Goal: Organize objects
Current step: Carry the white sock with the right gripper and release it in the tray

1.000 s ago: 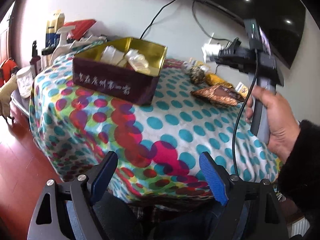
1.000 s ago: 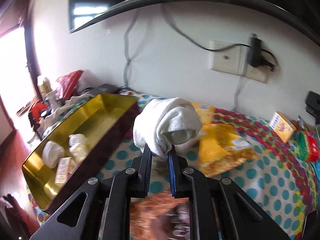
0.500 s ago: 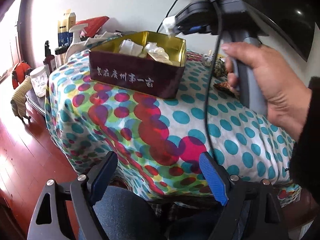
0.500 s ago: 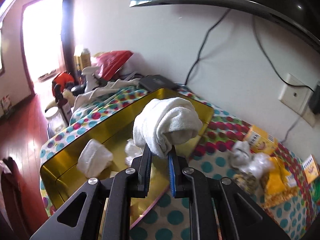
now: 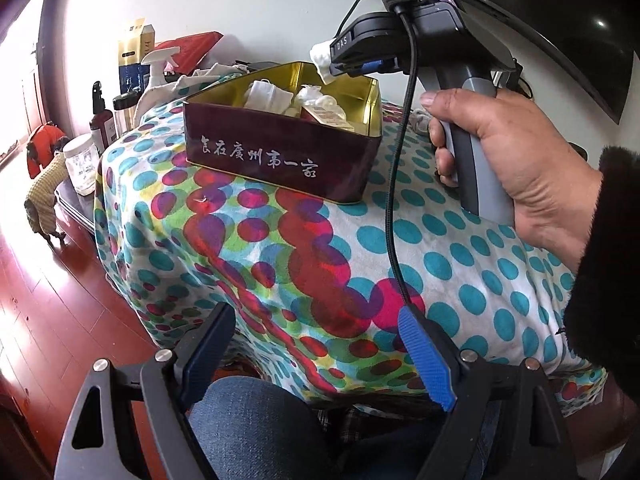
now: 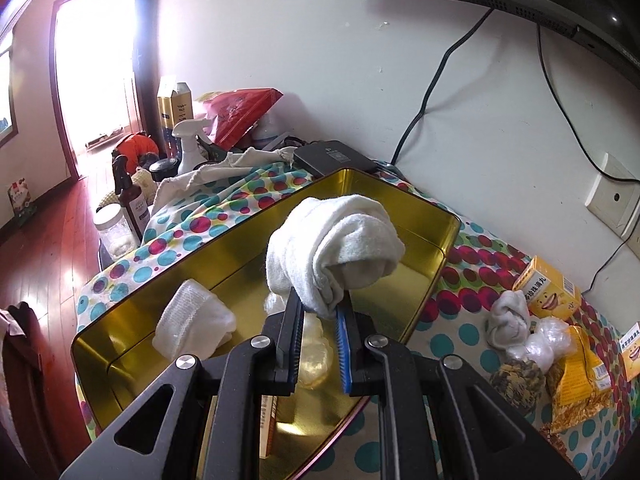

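Note:
A dark red tin box with a gold inside (image 5: 280, 160) (image 6: 420, 216) stands on the dotted tablecloth. It holds a folded white cloth (image 6: 194, 322) and small packets. My right gripper (image 6: 318, 320) is shut on a rolled white sock (image 6: 340, 248) and holds it above the box; it also shows in the left wrist view (image 5: 322, 58). My left gripper (image 5: 316, 344) is open and empty, low in front of the table edge, over a knee in jeans.
Right of the box lie another white sock (image 6: 510, 318), a yellow carton (image 6: 548, 288), snack bags (image 6: 576, 392) and a plastic bag. Spray bottles (image 6: 188, 144), a jar (image 6: 114, 232), a red bag and a black device (image 6: 332, 156) crowd the far left end. A wall stands behind.
My right gripper has carried the sock leftward from above the snacks to above the tin box. The left gripper has drifted, staying open.

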`<action>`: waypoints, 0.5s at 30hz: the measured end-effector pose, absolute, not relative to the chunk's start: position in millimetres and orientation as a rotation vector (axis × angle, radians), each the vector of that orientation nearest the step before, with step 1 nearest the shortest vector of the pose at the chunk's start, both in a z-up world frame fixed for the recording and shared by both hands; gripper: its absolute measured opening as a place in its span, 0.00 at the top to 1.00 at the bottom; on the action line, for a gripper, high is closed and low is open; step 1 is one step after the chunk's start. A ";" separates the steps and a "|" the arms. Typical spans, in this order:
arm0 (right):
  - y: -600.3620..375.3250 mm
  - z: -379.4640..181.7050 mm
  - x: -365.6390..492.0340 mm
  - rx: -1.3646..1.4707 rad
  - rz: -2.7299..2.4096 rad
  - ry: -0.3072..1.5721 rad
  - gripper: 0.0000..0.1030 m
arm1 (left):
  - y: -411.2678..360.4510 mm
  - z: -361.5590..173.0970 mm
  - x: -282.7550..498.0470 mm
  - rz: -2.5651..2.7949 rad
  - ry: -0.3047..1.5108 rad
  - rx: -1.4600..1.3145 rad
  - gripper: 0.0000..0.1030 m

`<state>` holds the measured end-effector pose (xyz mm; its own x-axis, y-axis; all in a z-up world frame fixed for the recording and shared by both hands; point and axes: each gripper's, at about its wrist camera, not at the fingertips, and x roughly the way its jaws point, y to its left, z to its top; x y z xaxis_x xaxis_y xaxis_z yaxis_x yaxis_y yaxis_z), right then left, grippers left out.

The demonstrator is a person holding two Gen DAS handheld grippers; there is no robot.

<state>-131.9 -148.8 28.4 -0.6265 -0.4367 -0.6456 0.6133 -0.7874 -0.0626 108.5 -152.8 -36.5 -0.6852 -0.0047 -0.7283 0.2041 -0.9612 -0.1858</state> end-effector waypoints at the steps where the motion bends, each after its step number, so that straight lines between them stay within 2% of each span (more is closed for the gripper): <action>1: -149.9 28.6 -132.1 0.841 -2.369 0.372 0.86 | -152.7 -36.5 108.4 -2.754 0.381 1.190 0.17; 10: -155.3 34.5 -130.7 0.822 -2.370 0.384 0.86 | -153.5 -27.1 105.2 -2.766 0.333 1.143 0.17; 15: -159.2 35.9 -132.6 0.830 -2.366 0.382 0.86 | -150.9 -1.1 91.9 -2.836 0.299 1.084 0.17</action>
